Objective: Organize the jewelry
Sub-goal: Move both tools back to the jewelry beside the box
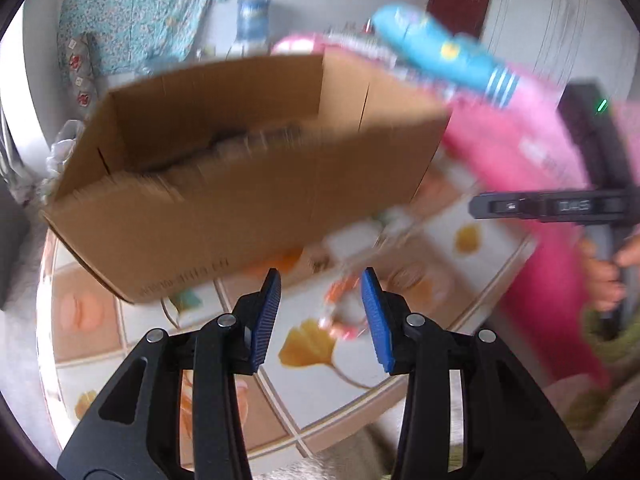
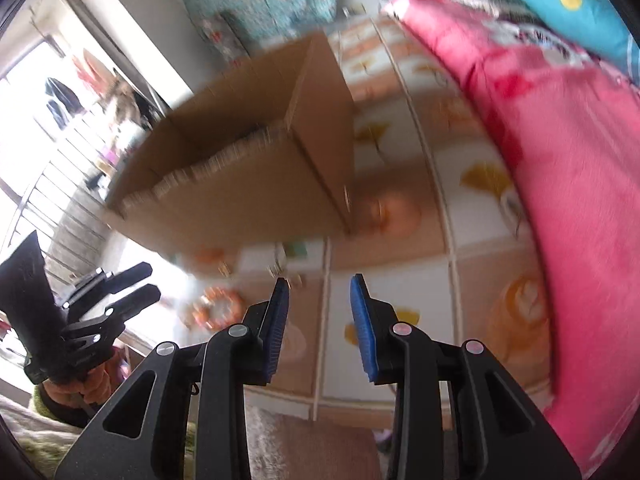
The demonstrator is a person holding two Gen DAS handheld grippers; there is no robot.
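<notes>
An open cardboard box (image 1: 240,168) stands on a round table with a leaf-pattern cloth (image 1: 312,364); it also shows in the right wrist view (image 2: 240,168). Blurred orange and pink jewelry (image 1: 340,312) lies on the cloth just beyond my left gripper (image 1: 320,276), which is open and empty. In the right wrist view an orange bead bracelet (image 2: 218,306) lies left of my right gripper (image 2: 320,280), also open and empty, with small blurred pieces (image 2: 280,268) near the box. The left gripper shows at the left of that view (image 2: 120,292).
Pink bedding (image 1: 532,168) and a blue pillow (image 1: 440,48) lie to the right of the table; the bedding also shows in the right wrist view (image 2: 560,184). The right tool and the hand holding it (image 1: 600,216) sit at the right. A window with railings (image 2: 48,184) is at left.
</notes>
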